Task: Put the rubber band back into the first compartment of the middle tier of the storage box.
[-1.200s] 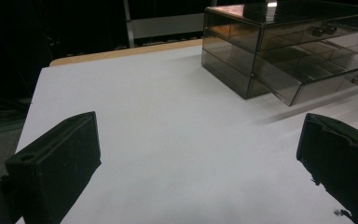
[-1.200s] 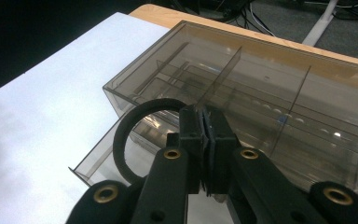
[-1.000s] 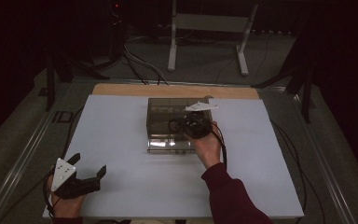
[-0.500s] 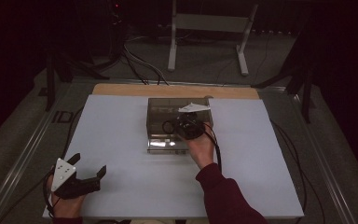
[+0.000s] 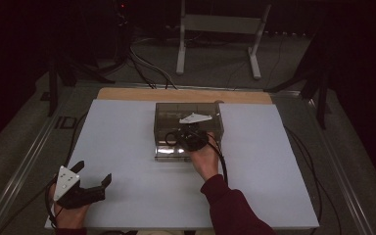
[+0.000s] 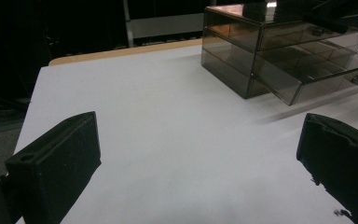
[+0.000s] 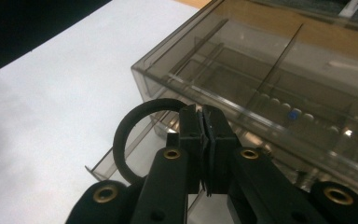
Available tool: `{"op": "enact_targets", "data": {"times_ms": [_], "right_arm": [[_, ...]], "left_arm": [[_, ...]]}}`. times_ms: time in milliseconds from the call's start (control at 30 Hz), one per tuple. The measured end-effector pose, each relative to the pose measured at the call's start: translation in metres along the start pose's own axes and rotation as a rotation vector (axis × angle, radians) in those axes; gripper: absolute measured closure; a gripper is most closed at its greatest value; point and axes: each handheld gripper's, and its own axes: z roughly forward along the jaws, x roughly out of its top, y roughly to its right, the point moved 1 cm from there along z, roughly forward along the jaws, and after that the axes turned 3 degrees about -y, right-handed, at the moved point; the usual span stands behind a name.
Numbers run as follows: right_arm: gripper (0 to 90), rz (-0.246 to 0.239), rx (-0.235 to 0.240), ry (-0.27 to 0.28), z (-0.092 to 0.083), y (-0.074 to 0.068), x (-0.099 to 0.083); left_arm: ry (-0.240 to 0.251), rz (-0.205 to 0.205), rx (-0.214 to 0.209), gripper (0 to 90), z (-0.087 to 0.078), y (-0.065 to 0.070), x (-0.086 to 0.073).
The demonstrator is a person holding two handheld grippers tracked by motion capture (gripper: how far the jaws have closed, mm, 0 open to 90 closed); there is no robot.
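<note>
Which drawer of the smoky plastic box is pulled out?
The bottom drawer stands out from the box; the ones above it sit flush. The right claw, shut on a black ring, is just above it.

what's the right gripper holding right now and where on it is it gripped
The right gripper is shut on a black ring, pinching one side of its band, with the loop sticking out beside the jaws. The left gripper holds nothing.

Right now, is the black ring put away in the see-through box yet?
Not yet. Done: a lower drawer of the clear drawer box is pulled out. In hand: the right gripper pinches the black ring above it. Left: probably dropping the ring in and closing the drawer. The left gripper rests open.
</note>
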Motion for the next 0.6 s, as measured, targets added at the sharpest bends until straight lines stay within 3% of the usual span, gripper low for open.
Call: {"op": "enact_targets", "data": {"times_ms": [600], "right_arm": [[87.9,-0.037,-0.010,-0.058,0.020,-0.013,-0.014]], "left_arm": [[0.001,-0.001,-0.002,0.3,0.000,0.000,0.000]]}}
